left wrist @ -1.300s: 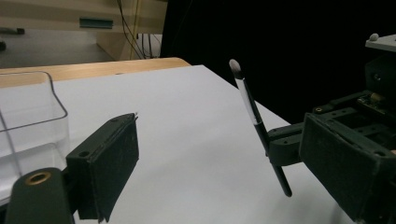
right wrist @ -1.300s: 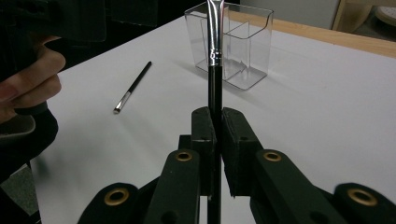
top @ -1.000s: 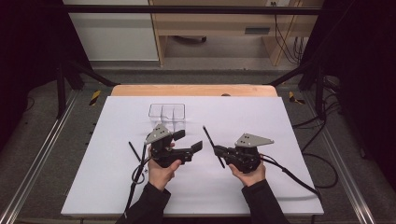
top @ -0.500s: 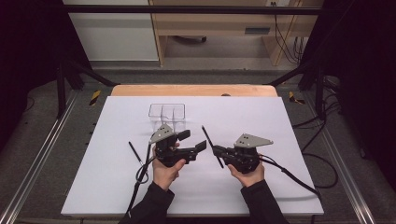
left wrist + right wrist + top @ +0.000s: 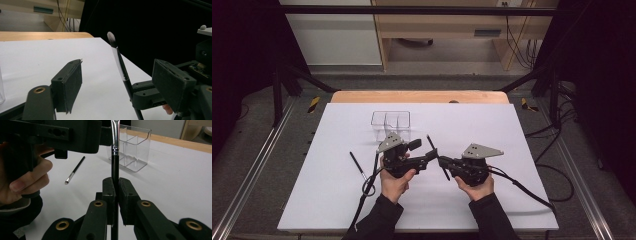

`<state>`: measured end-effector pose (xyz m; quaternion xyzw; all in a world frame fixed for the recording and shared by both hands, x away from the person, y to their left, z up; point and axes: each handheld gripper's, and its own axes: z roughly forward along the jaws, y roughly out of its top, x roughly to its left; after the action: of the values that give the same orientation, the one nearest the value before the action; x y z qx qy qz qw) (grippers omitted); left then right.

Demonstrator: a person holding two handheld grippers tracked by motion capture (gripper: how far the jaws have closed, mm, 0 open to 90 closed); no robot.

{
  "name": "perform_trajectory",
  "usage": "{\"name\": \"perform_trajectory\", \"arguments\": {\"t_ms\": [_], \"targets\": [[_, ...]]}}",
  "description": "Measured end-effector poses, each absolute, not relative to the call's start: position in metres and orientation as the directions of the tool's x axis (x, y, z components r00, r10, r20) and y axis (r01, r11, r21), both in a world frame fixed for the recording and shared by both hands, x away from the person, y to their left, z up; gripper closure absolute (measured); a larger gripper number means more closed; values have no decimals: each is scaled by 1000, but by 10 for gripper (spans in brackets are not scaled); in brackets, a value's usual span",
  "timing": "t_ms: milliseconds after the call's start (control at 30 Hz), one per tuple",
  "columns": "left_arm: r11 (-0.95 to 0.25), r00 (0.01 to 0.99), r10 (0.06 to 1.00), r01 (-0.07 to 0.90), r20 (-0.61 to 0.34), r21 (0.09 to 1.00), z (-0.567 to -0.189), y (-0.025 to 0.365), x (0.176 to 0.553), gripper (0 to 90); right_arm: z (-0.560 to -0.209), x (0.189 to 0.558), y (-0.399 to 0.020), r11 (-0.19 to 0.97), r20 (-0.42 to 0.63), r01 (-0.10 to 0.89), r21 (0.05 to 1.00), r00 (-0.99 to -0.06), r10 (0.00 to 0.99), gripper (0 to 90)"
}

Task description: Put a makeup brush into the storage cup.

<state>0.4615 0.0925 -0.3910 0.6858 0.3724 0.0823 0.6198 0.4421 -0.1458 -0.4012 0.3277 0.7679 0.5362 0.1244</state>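
A makeup brush is clamped in the right gripper (mid-table); the left gripper, jaws apart and just closing, is set around it untouched.

From my seat the high view is evenly lit from above: the white table sheet reads bright and flat, with only faint, soft shadows under the hands, while the room to the left and right falls off to near black. That view is soft overall, with fine detail smeared. In the left gripper view the far right background is pure dark, the brush shaft catches a pale streak of glare, and the near pads are blurred. In the right gripper view the clear organizer shows bright rim highlights; the near jaws are dim and, I think, slightly out of focus.
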Motion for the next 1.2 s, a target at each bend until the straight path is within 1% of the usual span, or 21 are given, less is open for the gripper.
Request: {"name": "perform_trajectory", "arguments": {"t_ms": [333,567,700,1200], "targets": [[57,707,601,427,-373,902,-394,86,462,327,-402,441,-143,207,160,366,907,-756,635,844],[68,710,587,435,-389,898,-395,83,460,438,-402,441,-143,206,161,368,907,-754,637,844],[73,703,585,450,-403,890,-396,81,460,485,-403,441,-142,204,161,367,907,-754,637,844],[108,683,578,478,-447,871,-398,78,459,612,-403,441,-141,206,161,368,907,-754,637,844]]}}
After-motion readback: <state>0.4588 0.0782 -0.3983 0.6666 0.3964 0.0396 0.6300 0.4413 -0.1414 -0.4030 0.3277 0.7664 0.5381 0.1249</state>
